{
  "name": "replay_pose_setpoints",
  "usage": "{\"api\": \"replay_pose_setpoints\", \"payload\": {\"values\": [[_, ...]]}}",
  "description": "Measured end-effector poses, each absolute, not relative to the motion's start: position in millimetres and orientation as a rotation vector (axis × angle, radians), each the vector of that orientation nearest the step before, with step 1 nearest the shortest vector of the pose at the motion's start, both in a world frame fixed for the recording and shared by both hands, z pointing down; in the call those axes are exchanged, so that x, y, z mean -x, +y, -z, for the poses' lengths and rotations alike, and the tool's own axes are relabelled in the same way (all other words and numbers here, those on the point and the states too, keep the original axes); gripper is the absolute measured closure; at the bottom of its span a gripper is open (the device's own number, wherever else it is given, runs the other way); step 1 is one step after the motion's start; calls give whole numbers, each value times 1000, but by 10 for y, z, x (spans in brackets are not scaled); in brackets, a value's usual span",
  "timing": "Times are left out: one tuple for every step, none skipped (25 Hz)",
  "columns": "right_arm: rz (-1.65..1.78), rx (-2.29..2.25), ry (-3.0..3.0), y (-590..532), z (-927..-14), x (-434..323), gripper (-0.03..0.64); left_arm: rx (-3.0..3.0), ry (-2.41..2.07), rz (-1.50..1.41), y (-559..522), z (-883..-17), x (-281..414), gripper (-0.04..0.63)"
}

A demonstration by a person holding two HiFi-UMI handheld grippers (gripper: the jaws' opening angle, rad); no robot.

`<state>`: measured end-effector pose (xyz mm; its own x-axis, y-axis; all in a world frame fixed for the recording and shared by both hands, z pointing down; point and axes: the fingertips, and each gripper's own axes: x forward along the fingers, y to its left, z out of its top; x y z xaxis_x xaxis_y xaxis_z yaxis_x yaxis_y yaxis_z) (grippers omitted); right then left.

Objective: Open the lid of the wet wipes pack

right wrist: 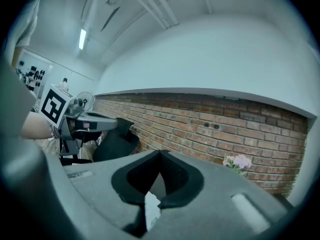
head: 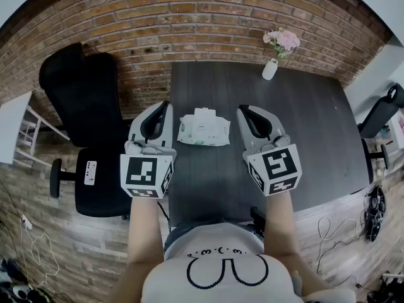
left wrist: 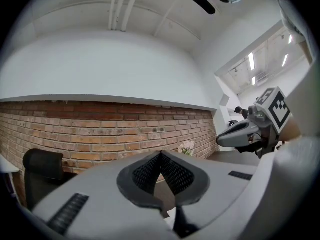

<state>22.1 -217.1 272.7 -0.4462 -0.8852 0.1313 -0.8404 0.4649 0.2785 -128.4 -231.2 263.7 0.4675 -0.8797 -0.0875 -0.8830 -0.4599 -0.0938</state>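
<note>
Head view shows the wet wipes pack (head: pixel 203 130) lying flat on the dark table (head: pixel 303 131), in its middle and slightly toward the near edge. Its long axis runs left to right across the table, broad face up. A white panel that looks like the lid (head: pixel 205 114) sits at the middle of the pack toward its far edge and seems to lie flat. The wrapper is white with green print, too small to read. The left gripper (head: pixel 165 106) is held just left of the pack and the right gripper (head: pixel 243 110) just right of it, so the pack lies between them. Both point toward the far side, with their tips about level with the pack's far edge, and neither touches it. Each gripper view shows that gripper's two dark ribbed fingers (left wrist: pixel 175 174) pressed together tip to tip, with nothing clamped between them. The right gripper's fingers (right wrist: pixel 172 176) are the same, and a white sliver shows through the gap beneath them. Each gripper carries a marker cube (head: pixel 148 172) bearing black-and-white square patterns, not letters. At the far side of the table a white vase (head: pixel 270 69) holds pink flowers (head: pixel 282 40) before the brick wall (head: pixel 189 17). A black office chair (head: pixel 95 125) stands left of the table, and the white label on its base is unreadable.
</note>
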Motion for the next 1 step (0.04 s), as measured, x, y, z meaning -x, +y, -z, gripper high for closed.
{"api": "replay_pose_setpoints", "payload": {"values": [[252, -1481, -2456, -2168, -2732, -222, 615, 2582, 1559, -43, -2312, -2636, 1286, 597]]}}
